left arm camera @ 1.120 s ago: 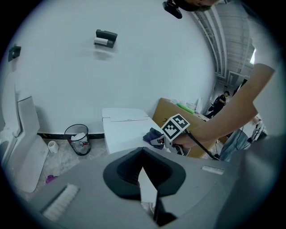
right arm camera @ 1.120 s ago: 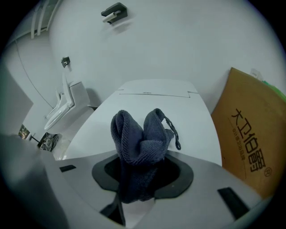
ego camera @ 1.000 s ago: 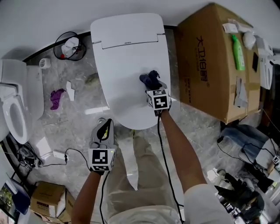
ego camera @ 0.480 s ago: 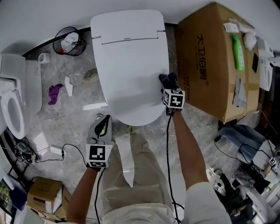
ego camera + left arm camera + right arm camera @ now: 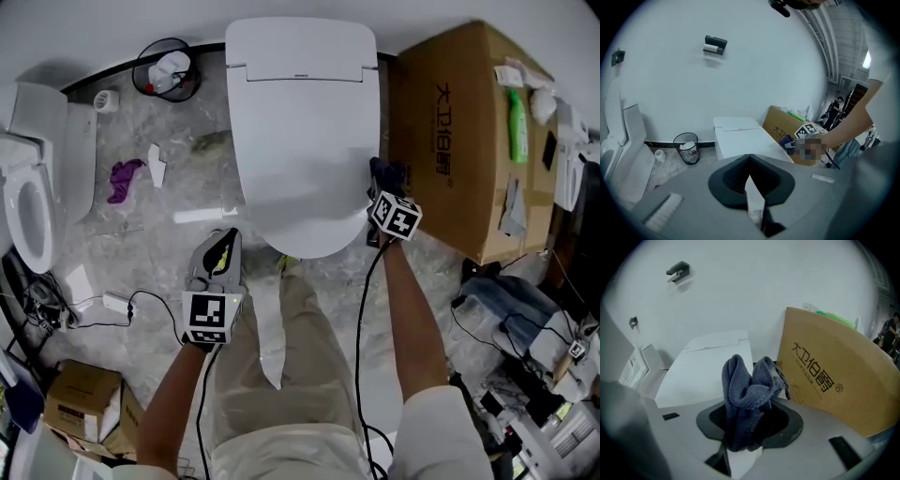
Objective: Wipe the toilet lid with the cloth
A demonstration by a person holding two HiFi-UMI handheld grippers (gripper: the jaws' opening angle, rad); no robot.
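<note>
Closed toilet lid (image 5: 300, 131), long axis near to far, hinge far. Bunched blue cloth (image 5: 386, 175) clenched in right gripper (image 5: 384, 190) fingers at lid's right edge, folds pointing far. Left gripper (image 5: 223, 248) fingers closed, empty, near-left.

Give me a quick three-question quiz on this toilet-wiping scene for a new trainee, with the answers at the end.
1. True or false: the right gripper is shut on the dark blue terry cloth.
2. Where over the white plastic toilet lid is that gripper? A) at the edge beside the brown cardboard box; B) at the hinge end; C) at the centre.
3. What does the left gripper hold?
Key: 1 true; 2 A; 3 nothing, its jaws are together.
</note>
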